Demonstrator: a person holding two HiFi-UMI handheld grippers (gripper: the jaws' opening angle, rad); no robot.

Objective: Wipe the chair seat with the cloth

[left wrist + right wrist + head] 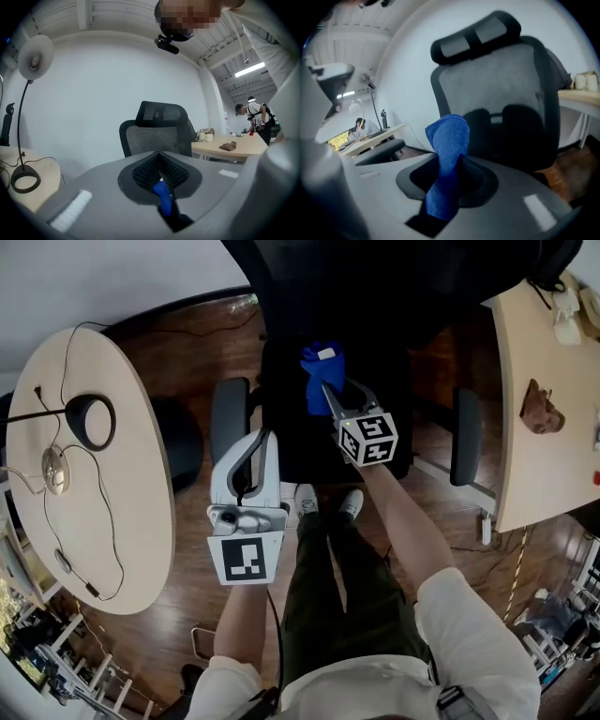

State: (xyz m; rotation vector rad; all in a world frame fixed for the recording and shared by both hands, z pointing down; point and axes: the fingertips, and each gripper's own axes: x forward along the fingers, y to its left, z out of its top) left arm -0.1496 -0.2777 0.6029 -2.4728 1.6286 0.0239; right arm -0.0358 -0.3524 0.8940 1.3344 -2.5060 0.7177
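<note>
The black office chair's seat (298, 442) lies straight ahead of the person's feet, and its backrest (506, 93) fills the right gripper view. My right gripper (328, 395) is over the seat, shut on the blue cloth (323, 376). The cloth (447, 154) stands bunched up out of those jaws; I cannot tell whether it touches the seat. My left gripper (265, 439) hangs at the seat's front left corner, jaws partly apart, holding nothing. In the left gripper view a strip of the blue cloth (162, 192) shows through the gap between the jaws, with the chair (159, 133) beyond.
Armrests (228, 418) (466, 435) flank the seat. A round table (141, 521) with a lamp base (91, 420) and cables stands at the left. A second table (525, 474) with a brown object (542, 409) is at the right. The person's shoes (323, 502) are just before the seat.
</note>
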